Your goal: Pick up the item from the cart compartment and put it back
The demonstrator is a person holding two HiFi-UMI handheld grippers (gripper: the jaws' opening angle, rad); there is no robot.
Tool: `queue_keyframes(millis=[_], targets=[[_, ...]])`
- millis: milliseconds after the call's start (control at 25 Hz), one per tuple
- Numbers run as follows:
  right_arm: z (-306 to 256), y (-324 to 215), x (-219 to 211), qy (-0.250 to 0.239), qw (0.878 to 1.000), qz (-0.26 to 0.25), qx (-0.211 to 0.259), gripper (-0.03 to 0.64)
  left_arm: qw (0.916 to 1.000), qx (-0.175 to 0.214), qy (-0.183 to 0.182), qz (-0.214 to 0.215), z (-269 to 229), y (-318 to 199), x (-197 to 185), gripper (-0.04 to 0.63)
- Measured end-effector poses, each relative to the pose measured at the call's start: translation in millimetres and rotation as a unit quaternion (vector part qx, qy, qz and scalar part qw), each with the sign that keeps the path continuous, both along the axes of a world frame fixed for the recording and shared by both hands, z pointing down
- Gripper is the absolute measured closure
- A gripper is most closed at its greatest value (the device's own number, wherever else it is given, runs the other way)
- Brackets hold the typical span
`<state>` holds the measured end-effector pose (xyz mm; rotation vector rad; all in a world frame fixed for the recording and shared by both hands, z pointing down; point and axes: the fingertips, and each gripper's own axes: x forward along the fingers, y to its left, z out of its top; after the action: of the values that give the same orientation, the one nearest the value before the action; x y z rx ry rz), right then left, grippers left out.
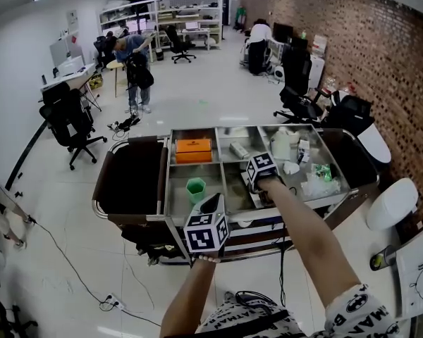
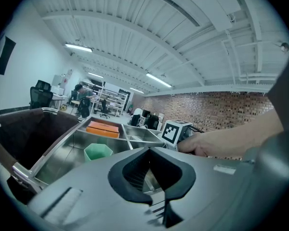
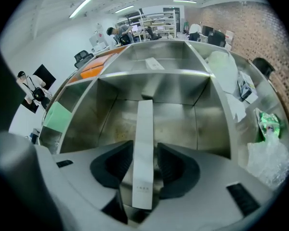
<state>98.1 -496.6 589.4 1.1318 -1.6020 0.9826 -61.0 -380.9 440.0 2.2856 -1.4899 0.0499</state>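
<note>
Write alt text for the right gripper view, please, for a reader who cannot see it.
A slim white box sits between the right gripper's open fingers, apparently touching neither, inside a steel cart compartment. An orange box lies in a far compartment on the left.

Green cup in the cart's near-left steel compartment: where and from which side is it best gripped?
Probably from straight above, closing on two opposite flat walls of the green cup just below the rim. It stands upright, open-topped, with faceted sides, and the compartment walls around it hamper a sideways approach.
</note>
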Motion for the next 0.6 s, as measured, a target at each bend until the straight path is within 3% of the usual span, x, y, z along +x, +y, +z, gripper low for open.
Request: queue_keyframes(millis=[160,320,400,440,600], targets=[[-30.6,-4.2,-3.6,-0.043,0.998,-0.006,0.043,0.442,1.0000,0.006,0.004,-0.006,-0.4,8.7,-4.7,0.588],[-81.1,-2.9,-3.1,-0.100,0.987,-0.011,0.123,0.447,0.9996,0.025,0.008,-0.010,-4.0,20.9,-8.8,0.589],[-108.1,4.5,2.4,-0.133,0.976,0.000,0.175,0.522,0.9993,0.035,0.012,-0.008,-4.0,29.0,-8.5,0.589],[-121.9,10.2,6.1,-0.149,0.968,0.007,0.201,0.599,0.9991,0.039,0.014,-0.005,-4.4,33.1,-7.7,0.589],[-172.7,47.3,11.8,-0.236,0.926,0.021,0.294,0.614,0.9986,0.051,0.018,0.001,-7.4,53.2,-4.5,0.589]])
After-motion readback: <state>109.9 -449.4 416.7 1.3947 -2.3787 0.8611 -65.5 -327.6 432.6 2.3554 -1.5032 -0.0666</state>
